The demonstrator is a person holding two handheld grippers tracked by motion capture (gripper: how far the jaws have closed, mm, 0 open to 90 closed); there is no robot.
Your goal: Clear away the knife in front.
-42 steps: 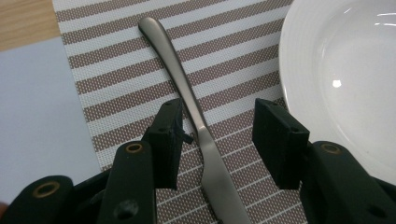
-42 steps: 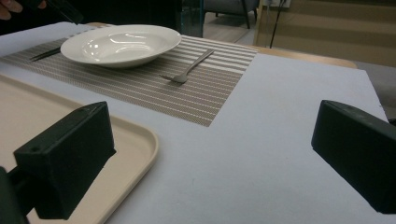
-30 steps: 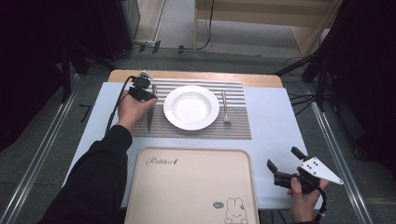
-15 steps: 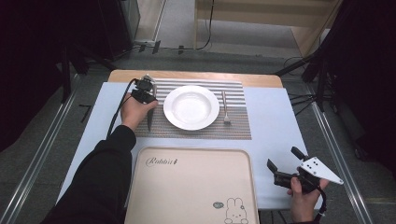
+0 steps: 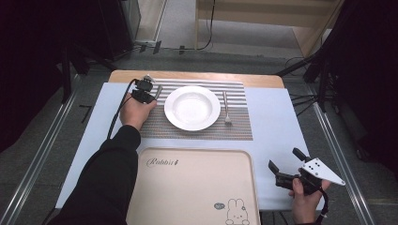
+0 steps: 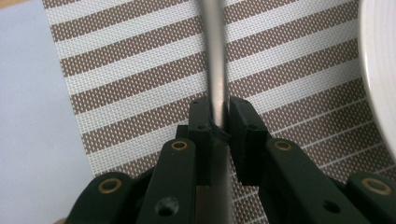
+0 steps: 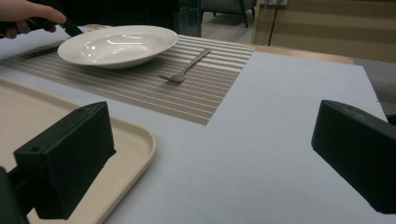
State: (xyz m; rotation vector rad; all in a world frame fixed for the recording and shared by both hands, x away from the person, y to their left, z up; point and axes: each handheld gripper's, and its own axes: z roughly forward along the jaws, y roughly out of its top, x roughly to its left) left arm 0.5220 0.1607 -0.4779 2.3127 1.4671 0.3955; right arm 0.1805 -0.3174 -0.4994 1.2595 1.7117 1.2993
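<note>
Knife lies on the striped placemat beside the plate, its handle between the left gripper jaws, which have just been closing and now pinch it. Right gripper hovers over the worktop, jaws wide apart and holding nothing.

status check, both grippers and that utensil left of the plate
Left gripper has just been closing, now shut on knife. Right gripper open, idle. Plate close beside.

"Rabbit" script on beige tray.
</note>
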